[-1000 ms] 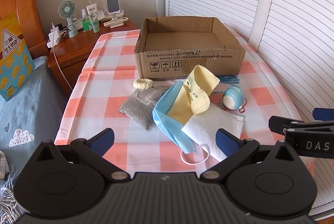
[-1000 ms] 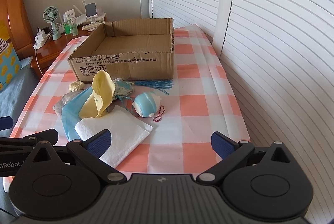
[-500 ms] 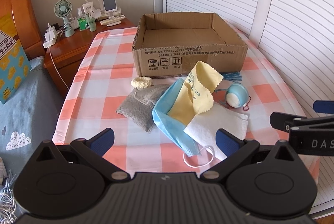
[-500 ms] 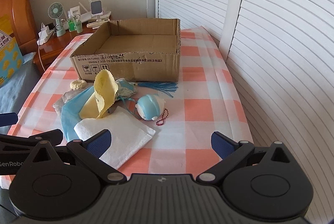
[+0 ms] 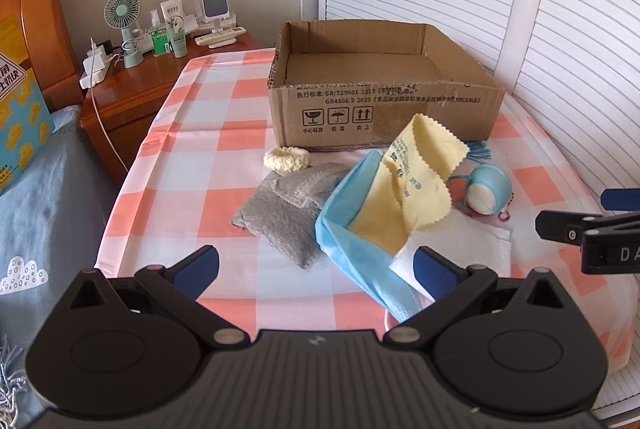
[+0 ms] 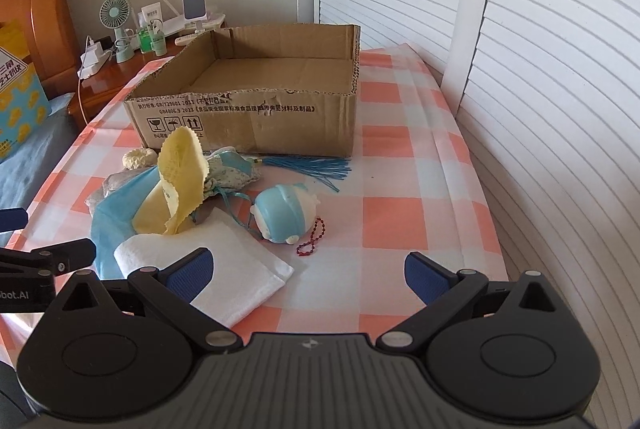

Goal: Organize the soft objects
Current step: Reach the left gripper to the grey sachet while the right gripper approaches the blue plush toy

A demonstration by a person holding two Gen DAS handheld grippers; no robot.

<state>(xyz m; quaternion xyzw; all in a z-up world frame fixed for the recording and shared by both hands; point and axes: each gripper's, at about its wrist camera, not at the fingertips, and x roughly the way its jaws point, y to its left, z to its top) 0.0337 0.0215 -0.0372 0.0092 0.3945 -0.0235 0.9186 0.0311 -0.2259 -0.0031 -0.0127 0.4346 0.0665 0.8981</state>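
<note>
A pile of soft things lies on the checked tablecloth (image 5: 192,133) in front of an empty cardboard box (image 5: 384,101): a grey pouch (image 5: 280,217), a cream scrunchie (image 5: 286,159), a blue face mask (image 5: 352,253), a yellow cloth (image 5: 416,181), a white folded cloth (image 6: 216,265) and a blue plush ball (image 6: 286,213). A floral pouch with a blue tassel (image 6: 232,171) lies behind. My left gripper (image 5: 316,267) is open above the near edge, before the grey pouch. My right gripper (image 6: 306,271) is open, near the white cloth and plush.
A wooden nightstand (image 5: 132,93) with a small fan (image 5: 122,17), bottles and chargers stands at the far left. A bed (image 5: 40,213) borders the table's left side. White louvred doors (image 5: 560,29) run along the right and back.
Both grippers have moved forward and lower toward the pile, so the objects look larger. Both stay open. Nothing on the table has moved.
</note>
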